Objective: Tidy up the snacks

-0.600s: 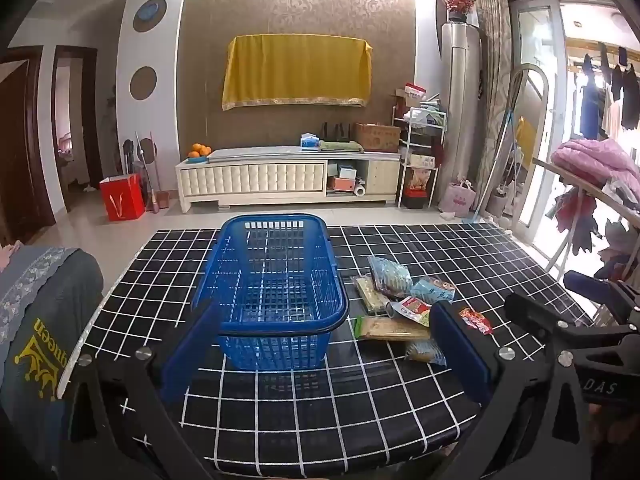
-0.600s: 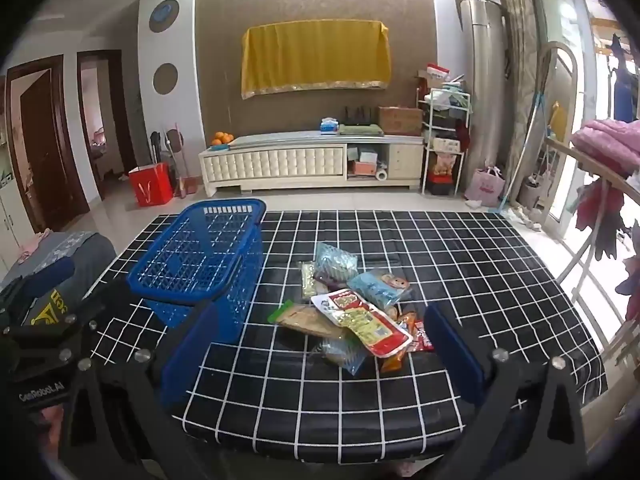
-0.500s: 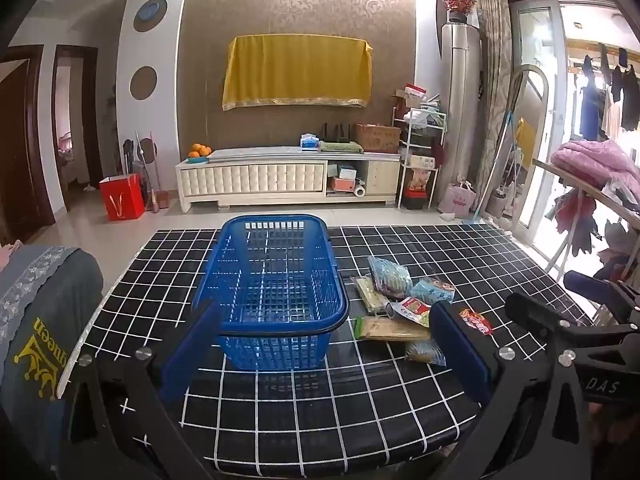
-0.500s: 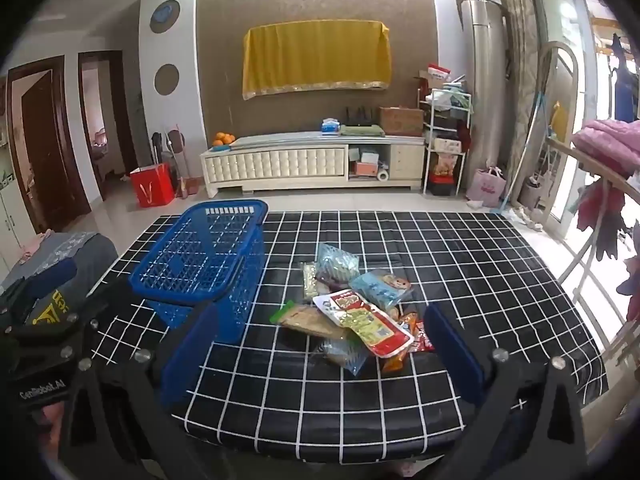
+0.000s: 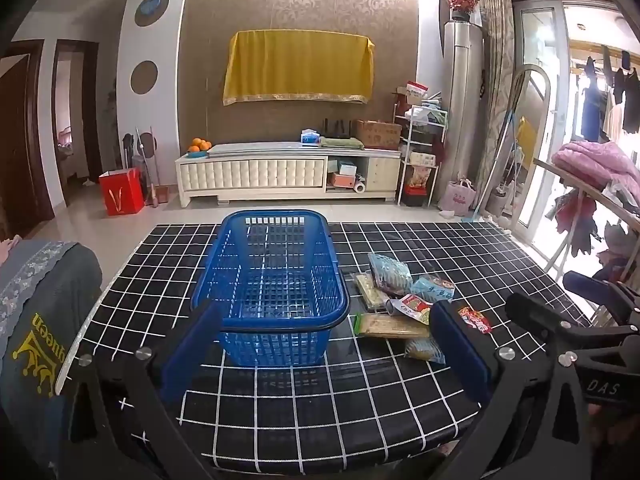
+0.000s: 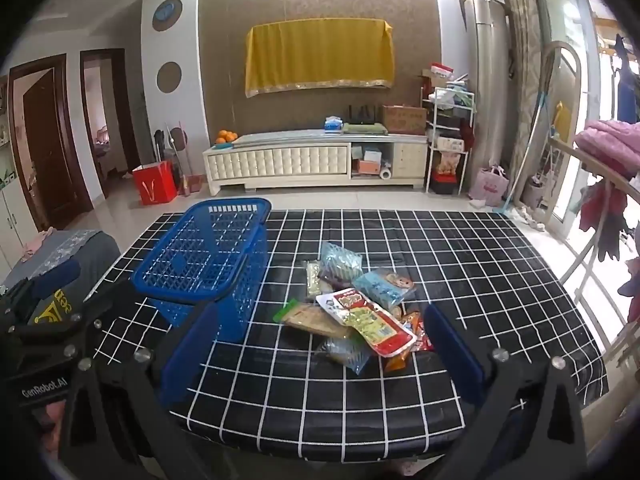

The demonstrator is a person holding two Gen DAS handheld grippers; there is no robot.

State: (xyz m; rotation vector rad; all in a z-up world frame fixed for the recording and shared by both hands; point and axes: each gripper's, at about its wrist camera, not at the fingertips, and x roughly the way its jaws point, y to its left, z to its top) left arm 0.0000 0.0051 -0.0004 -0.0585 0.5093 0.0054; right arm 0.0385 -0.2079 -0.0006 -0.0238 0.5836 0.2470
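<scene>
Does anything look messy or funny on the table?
Yes. The snack packets lie in a jumbled heap, overlapping each other, on the checked tablecloth beside the blue basket, which is empty. Nothing looks spilled or torn.

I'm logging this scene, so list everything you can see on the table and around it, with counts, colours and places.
basket: one, blue, empty, left part of table
snack packets: a pile, exact count unclear, mixed colours, right of basket
table: one, black with white grid
cabinet: one, cream, against far wall
oranges: a few, on cabinet's left end
cloth: one, yellow, on wall
bag: one, red, on floor
left gripper: blue pads, open, empty
right gripper: blue pads, open, empty
</scene>
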